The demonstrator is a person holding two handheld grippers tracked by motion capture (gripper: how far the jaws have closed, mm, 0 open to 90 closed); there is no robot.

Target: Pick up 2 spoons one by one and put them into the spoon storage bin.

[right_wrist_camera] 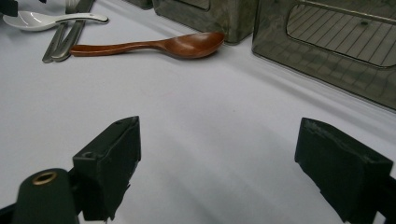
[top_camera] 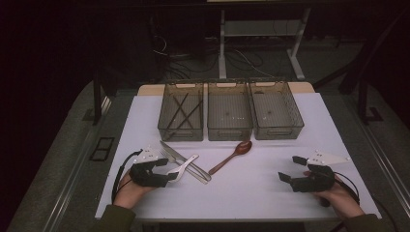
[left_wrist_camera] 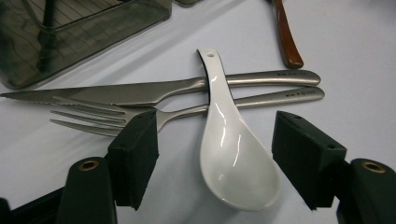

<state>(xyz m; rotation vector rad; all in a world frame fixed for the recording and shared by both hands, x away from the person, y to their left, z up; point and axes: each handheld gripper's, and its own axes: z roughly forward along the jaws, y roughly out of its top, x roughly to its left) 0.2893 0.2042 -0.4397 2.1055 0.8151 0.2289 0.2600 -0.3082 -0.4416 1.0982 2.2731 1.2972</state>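
A white ceramic spoon [top_camera: 183, 167] [left_wrist_camera: 233, 158] lies across the handles of a steel knife [top_camera: 170, 150] [left_wrist_camera: 116, 93] and a steel fork [top_camera: 167, 155] [left_wrist_camera: 187, 111] at the table's front left. My left gripper [top_camera: 167, 171] [left_wrist_camera: 215, 154] is open, one jaw on either side of the spoon's bowl; the left pad [left_wrist_camera: 135, 154] stands clearly apart from it. A brown wooden spoon [top_camera: 232, 155] [right_wrist_camera: 154, 46] lies in the middle. My right gripper [top_camera: 290, 168] [right_wrist_camera: 217, 163] is open over bare table at the front right, with nothing between its jaws.
Three smoky plastic bins stand side by side at the back: the left bin [top_camera: 180, 137] holds dark chopsticks [top_camera: 181, 112]; the middle bin [top_camera: 229, 137] and right bin [top_camera: 279, 134] look empty. The white table [top_camera: 251, 193] ends just behind the hands.
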